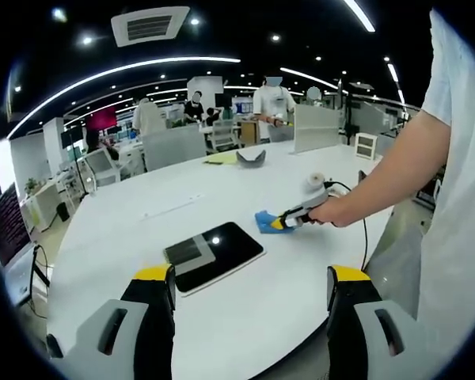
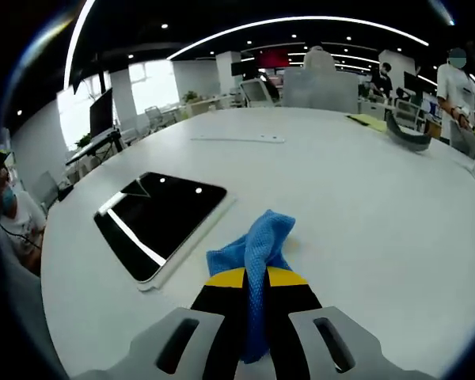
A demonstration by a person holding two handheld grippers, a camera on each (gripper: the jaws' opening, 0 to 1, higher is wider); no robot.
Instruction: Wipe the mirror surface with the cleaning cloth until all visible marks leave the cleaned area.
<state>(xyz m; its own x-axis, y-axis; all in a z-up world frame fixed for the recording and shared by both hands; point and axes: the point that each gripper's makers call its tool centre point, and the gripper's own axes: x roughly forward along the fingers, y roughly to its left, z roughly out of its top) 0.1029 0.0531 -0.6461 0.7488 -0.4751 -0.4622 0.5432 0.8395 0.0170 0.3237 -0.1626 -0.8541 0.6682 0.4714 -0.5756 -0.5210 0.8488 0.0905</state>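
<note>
The mirror point(image 1: 214, 253) is a dark rectangular slab with a white rim, lying flat on the white table point(image 1: 222, 198) and reflecting the ceiling lights. In the right gripper view the mirror point(image 2: 154, 218) lies to the left of my jaws. My right gripper point(image 2: 256, 277) is shut on the blue cleaning cloth point(image 2: 253, 253), whose free end rests on the table just right of the mirror. The left gripper view shows that right gripper point(image 1: 279, 223) held in a person's hand, with the cloth point(image 1: 264, 220) beyond the mirror's far right corner. My left gripper point(image 1: 252, 277) hangs open over the table's near edge, nothing between its jaws.
A grey curved object point(image 1: 251, 157) and a yellow sheet point(image 1: 220, 158) lie at the table's far side. A white roll point(image 1: 317, 180) sits near the right hand. Several people stand among desks behind. A long white strip point(image 2: 237, 138) lies beyond the mirror.
</note>
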